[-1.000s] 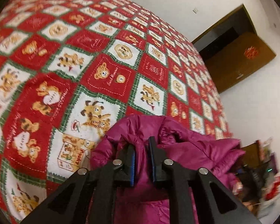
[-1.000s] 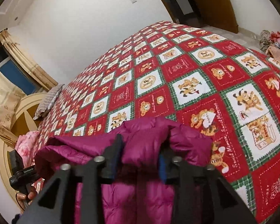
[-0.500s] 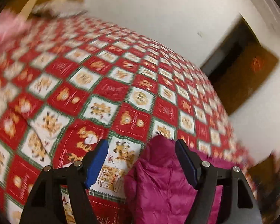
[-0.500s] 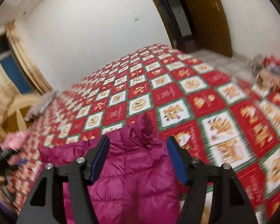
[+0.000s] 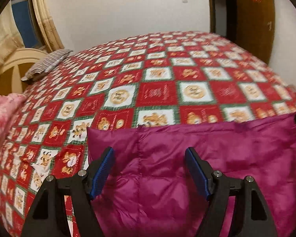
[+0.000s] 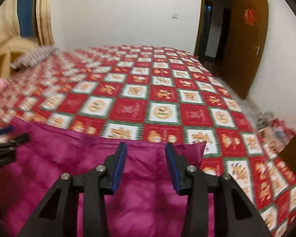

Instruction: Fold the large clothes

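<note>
A magenta puffer jacket (image 5: 187, 167) lies flat on the near part of the bed, its far edge straight across. It also shows in the right wrist view (image 6: 88, 167). My left gripper (image 5: 150, 156) is open and empty above the jacket's left end. My right gripper (image 6: 146, 152) is open and empty above the jacket's right end, near its right corner (image 6: 199, 148). The left gripper's tips show at the left edge of the right wrist view (image 6: 7, 138).
The bed carries a red, white and green teddy-bear quilt (image 5: 157, 90). A striped pillow (image 5: 47, 64) and a cream headboard (image 5: 13, 67) are at the far left. Pink cloth (image 5: 2, 114) lies at the left edge. A brown door (image 6: 244, 43) stands open at right.
Both grippers were shut on the jacket's folded edge a second ago. They have let go, opened and pulled back, and the jacket now lies flat on the quilt.
</note>
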